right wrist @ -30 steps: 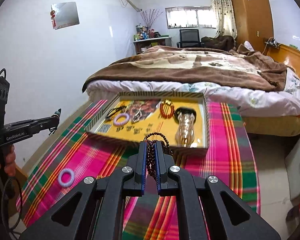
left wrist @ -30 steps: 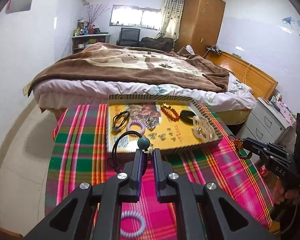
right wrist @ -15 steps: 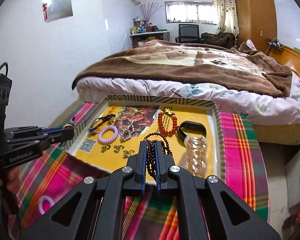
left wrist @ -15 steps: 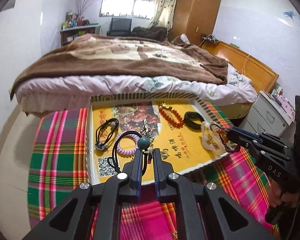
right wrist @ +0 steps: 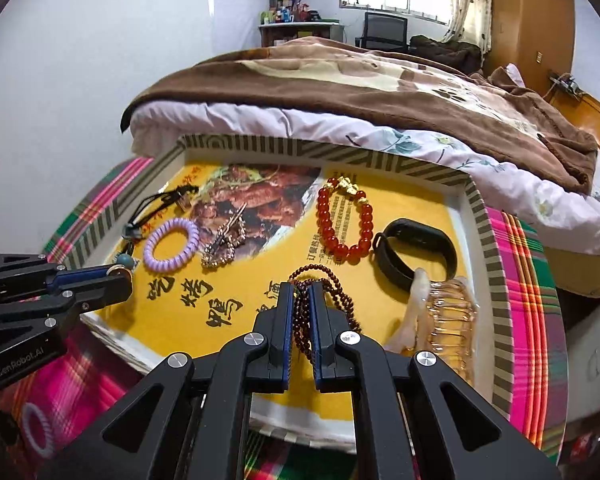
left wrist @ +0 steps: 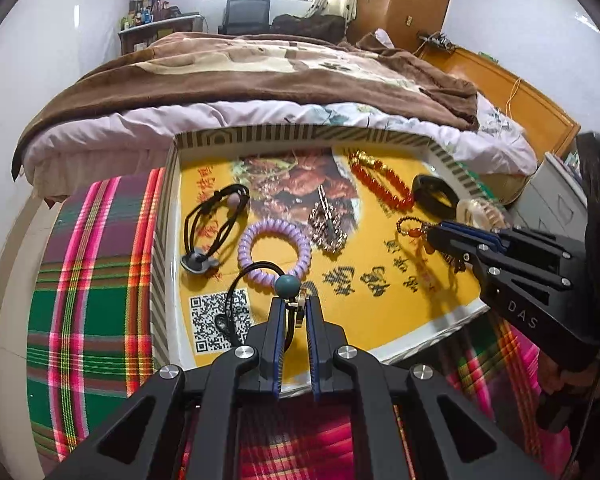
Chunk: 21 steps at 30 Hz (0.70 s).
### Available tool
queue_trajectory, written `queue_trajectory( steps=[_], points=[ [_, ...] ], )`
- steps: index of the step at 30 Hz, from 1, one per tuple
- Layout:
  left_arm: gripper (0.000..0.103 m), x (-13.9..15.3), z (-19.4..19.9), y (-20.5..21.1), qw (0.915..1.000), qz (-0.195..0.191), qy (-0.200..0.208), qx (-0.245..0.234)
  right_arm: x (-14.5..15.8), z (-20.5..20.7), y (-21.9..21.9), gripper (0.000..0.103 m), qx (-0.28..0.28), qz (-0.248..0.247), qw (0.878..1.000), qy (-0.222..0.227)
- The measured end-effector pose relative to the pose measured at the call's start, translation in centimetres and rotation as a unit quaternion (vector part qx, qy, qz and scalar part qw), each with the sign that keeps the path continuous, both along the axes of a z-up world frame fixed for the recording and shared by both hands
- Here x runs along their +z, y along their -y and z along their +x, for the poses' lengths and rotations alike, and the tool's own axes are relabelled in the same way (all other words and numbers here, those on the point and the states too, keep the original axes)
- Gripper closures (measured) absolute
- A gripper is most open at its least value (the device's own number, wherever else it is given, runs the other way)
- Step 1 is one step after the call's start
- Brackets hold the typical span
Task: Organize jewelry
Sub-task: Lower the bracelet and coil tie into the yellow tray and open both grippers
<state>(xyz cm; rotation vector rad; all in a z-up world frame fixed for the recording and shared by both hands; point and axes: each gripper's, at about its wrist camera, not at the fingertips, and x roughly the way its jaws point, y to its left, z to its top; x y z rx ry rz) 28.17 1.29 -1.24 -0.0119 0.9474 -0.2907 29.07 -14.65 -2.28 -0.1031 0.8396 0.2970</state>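
Observation:
A striped-rim tray (left wrist: 252, 134) with a yellow liner lies on the plaid cloth. My left gripper (left wrist: 296, 306) hangs over its near left part, shut on a black cord with a teal bead (left wrist: 288, 285). My right gripper (right wrist: 301, 292) is over the tray's near middle, shut on a dark red bead bracelet (right wrist: 334, 280). In the tray lie a black hair tie (left wrist: 216, 220), a purple coil tie (left wrist: 274, 250), a sparkly clip (left wrist: 326, 226), a red bead bracelet (right wrist: 342, 220), a black band (right wrist: 416, 254) and a clear amber bracelet (right wrist: 448, 320).
A second purple coil tie (right wrist: 38, 428) lies on the plaid tablecloth (left wrist: 92, 280), left of the tray. A bed with a brown blanket (left wrist: 260, 68) runs right behind the tray. A grey nightstand (left wrist: 556, 196) stands to the right.
Both grippers came forward and down from the tablecloth to over the tray, each still shut on its piece. The tray looks larger and closer in both views.

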Motion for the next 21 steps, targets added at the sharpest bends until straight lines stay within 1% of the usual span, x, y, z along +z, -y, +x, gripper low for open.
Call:
queue_trajectory(
  steps=[7,12,15,19,21],
  points=[
    [0.093,-0.9,0.5,-0.1,0.9998,0.004,-0.018,0.006,-0.7,0.4,-0.6,0.095,0.006,-0.017,1.0,-0.009],
    [0.093,-1.2,0.8,-0.1,0.9997,0.002,-0.025,0.005,-0.8,0.6,-0.9,0.095,0.007,-0.015,1.0,-0.011],
    [0.093,-1.2,1.1,-0.1,0.9996,-0.003,-0.027,0.008,-1.1,0.8,-0.9,0.095,0.01,-0.011,1.0,-0.02],
    [0.086,-1.2,1.1,0.1,0.9996,-0.002,-0.027,0.003,-1.2,0.8,-1.0,0.095,0.015,-0.012,1.0,-0.022],
    [0.078,-1.2,1.1,0.1,0.9996,-0.001,-0.027,0.006,-1.2,0.8,-1.0,0.095,0.015,-0.009,1.0,-0.023]
  ],
)
